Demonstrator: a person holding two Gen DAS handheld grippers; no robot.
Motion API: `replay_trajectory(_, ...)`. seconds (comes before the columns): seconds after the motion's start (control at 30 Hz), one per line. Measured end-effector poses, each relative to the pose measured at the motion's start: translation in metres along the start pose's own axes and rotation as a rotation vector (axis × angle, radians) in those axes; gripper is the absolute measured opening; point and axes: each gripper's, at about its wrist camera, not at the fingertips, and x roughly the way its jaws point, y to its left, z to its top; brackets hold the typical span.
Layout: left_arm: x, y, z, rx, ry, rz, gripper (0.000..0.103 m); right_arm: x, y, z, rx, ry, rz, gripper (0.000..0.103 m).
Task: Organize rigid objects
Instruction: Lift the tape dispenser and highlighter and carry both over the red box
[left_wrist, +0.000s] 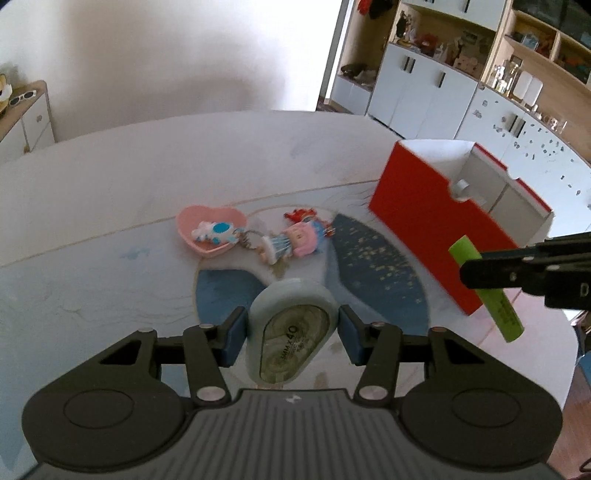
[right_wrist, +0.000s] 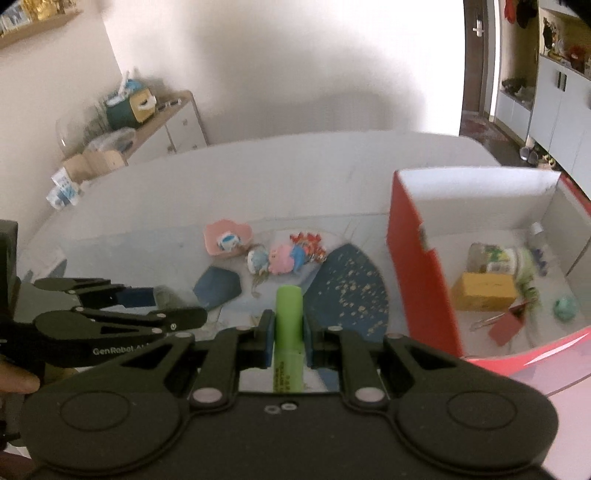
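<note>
"5MM x 40" is read on the tape dispenser, clamped in the left gripper above the table. A green marker, its print too blurred to read, is pinched by the right gripper, beside the red box. "GenRobot" is seen on the left gripper's arm.

White cabinets with cluttered shelves are lining the far wall. A low sideboard is carrying a green-and-yellow container, cardboard boxes sitting beside it.
</note>
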Motion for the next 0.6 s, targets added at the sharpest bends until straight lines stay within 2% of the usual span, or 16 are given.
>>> replay_trajectory(0.3, -0.022, -0.048, 0.027, 0.019, -0.036, 0.003, 0.052, -0.042, -0.050, 0.023, 0.011, -0.091, 0.004, 0.015)
replay_trajectory(0.6, -0.027, -0.104, 0.062, 0.024, -0.063, 0.004, 0.052, -0.066, -0.110, 0.038, 0.001, -0.150, -0.013, 0.015)
